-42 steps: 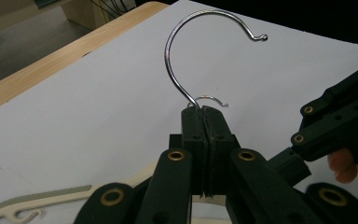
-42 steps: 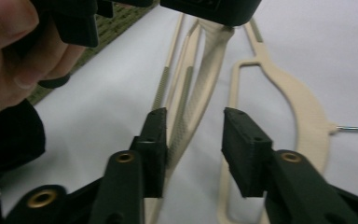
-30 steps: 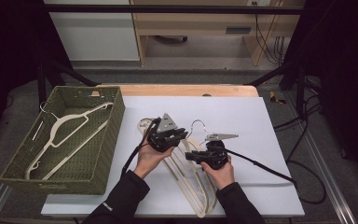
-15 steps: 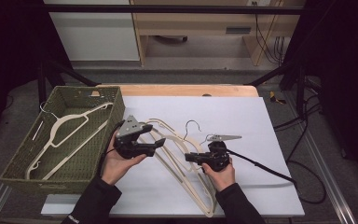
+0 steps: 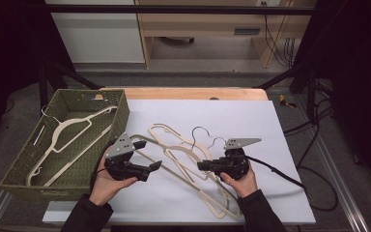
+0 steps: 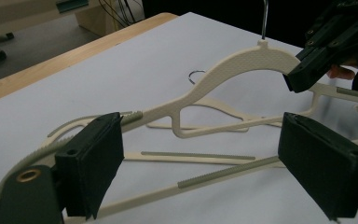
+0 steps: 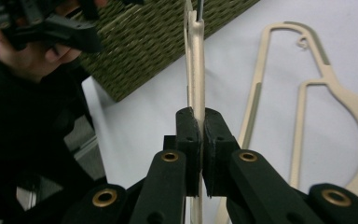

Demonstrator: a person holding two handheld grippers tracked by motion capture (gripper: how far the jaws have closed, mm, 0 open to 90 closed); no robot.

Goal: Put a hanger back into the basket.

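A cream plastic hanger point(image 6: 242, 63) with a metal hook is tilted up off the white table, and my right gripper point(image 5: 200, 166) is shut on it near the neck; in the right gripper view the pads point(image 7: 196, 135) pinch its thin edge. My left gripper point(image 5: 155, 166) hovers left of it, and its jaws have just been opening. In the left gripper view its gripper point(image 6: 205, 154) stands wide, with the hanger's lower bar passing between the pads, which do not press on it. Two more cream hangers point(image 5: 162, 133) lie flat under the lifted one.
A green woven basket point(image 5: 24, 164) stands at the table's left edge with one cream hanger point(image 5: 72, 128) lying in it. The white sheet point(image 5: 241, 116) covers the table. A cable trails from my right gripper off the right side.
My left gripper has let go, opened wide and moved left toward the basket side. My right gripper has stayed shut on the hanger and has lifted it a little.
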